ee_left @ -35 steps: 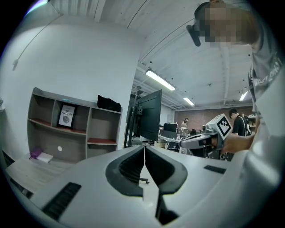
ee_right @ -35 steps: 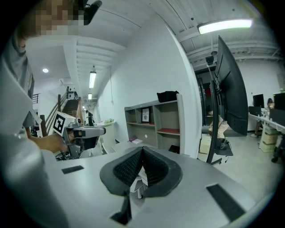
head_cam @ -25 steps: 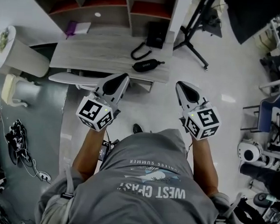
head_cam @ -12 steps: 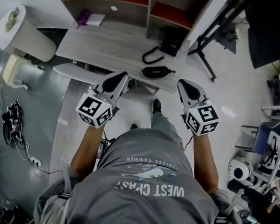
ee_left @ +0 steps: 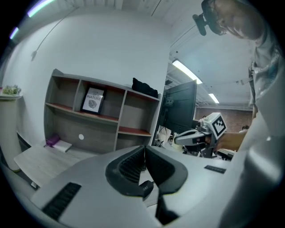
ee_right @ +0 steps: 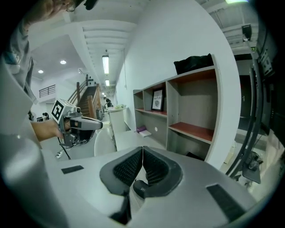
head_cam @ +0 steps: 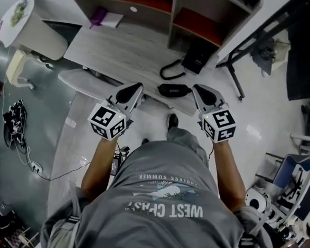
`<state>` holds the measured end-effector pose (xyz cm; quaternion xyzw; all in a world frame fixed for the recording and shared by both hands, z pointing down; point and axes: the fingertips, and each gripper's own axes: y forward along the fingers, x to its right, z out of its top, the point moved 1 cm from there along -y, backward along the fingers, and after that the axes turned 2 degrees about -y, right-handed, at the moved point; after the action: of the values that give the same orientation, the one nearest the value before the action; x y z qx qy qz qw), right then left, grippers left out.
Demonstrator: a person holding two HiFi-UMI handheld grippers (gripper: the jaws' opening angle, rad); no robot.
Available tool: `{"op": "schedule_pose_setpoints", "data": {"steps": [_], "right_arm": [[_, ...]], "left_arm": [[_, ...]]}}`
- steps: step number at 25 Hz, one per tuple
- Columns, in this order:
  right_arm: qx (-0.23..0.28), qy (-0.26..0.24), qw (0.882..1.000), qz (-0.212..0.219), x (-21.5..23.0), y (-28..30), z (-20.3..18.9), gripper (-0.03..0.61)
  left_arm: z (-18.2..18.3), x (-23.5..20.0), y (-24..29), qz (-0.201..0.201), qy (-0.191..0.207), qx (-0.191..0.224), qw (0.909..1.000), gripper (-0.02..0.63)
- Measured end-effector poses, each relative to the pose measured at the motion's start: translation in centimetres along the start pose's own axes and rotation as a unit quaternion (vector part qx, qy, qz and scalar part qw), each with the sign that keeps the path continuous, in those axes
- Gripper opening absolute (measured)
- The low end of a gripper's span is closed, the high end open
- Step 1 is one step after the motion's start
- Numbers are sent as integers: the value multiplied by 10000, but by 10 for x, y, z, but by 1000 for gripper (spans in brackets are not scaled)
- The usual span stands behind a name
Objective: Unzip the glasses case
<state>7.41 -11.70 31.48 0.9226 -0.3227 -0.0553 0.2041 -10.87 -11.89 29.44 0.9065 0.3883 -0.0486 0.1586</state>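
**While left tongs [head_cam: 134, 88] and right tongs [head_cam: 198, 90] hang clenched, glasses case [head_cam: 174, 90] lies at front of bench [head_cam: 123, 52]**

Where the person stands, glossy white floor [head_cam: 272, 118] meets a grey patch at left, with a loose cable [head_cam: 35, 168] on it. Bench is pale wood-grain and backs onto a shelf unit [head_cam: 153, 4]: grey frame, reddish shelves, framed picture [ee_left: 93, 99] in one bay. Black glasses case sits near the bench's front edge, between the two tongs' tips in the head view; zip state too small to tell. Both tongs have pads pressed together with nothing between them, and neither visibly touches the case. Just behind the case is a black desk phone [head_cam: 195, 57] with a curled cord. A purple item [head_cam: 100, 17] lies far back left on the bench. A black stand [head_cam: 256, 37] rises right of the bench. One shoe [head_cam: 172, 120] shows below the front edge.
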Motion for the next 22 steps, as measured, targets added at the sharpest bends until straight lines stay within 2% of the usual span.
{"op": "schedule_pose_setpoints", "data": {"steps": [8,13,18,22], "right_arm": [[-379,-517,9970,441,23,49,-33,29],[-701,-1047,9885,841,33,75,-70,86],[-990,-1771,9690,1409,29,99,-115,135],[-1286,-2405,9443,1839,22,117,-156,185]], "left_arm": [[-41,-19,41,-23,-154,-568,9983,5],[-73,-23,69,-93,-242,-957,9951,5],[-108,-28,85,-115,-410,-1334,9901,8],[-133,-33,95,-75,-537,-1559,9863,36]]}}
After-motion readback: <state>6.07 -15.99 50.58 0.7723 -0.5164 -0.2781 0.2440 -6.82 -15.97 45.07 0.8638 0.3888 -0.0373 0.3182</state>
